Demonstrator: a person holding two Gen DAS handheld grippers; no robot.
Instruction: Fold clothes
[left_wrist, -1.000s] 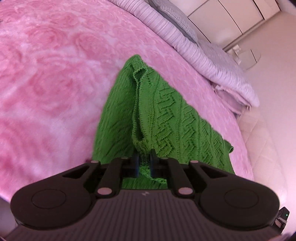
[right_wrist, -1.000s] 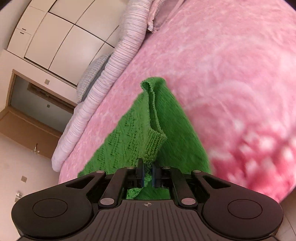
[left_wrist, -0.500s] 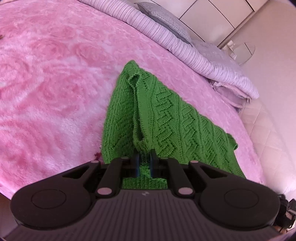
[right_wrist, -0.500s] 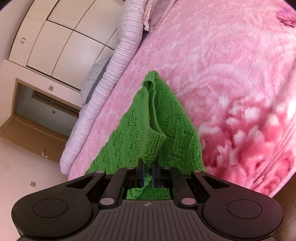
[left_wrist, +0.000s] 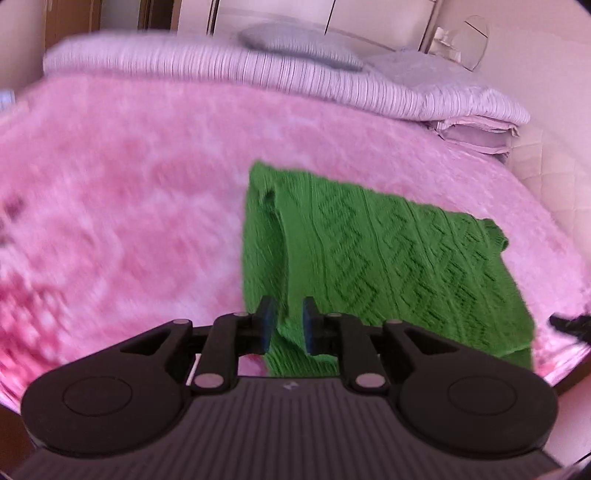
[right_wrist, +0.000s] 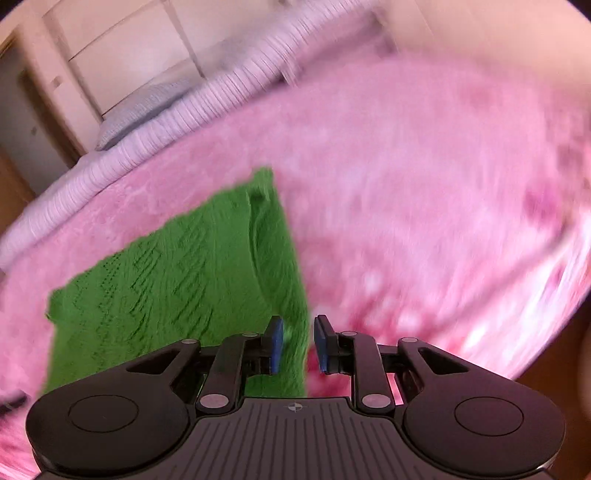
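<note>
L gripper (left_wrist: 288, 325), bottom centre of the left wrist view: jaws opening, pads apart w/ a fold of the green knit (left_wrist: 388, 258) running between them. Cloth sits in the gap but the pads don't look pressed on it, so the grip reads as let go, not clamped.

R gripper (right_wrist: 298, 345), bottom centre of the right wrist view: jaws opening too, gap wider. The knit (right_wrist: 177, 288) edge lies just beside the left pad and partly in the gap; the right half of the gap shows only pink blanket (right_wrist: 424, 184). Nothing pinched there.

Knit itself: lies flat on the blanket, already doubled over. In the left view it spreads from the jaws up and out to lower right; in the right view from the jaws up and out to lower left. So it sits between the two grippers, w/ a folded edge running straight away from both sets of jaws toward the top of the frame. Long axis looks roughly crosswise, gripper to gripper. Both grippers are about equally near the close edge.

Next fold, prob: regrip at that near edge, since neither has it now.

Further back: striped quilt (left_wrist: 258, 70) and a pillow (left_wrist: 295, 44) across the top of the left view, cupboards (right_wrist: 129, 55) at upper left of the right view. Both views blurred.
</note>
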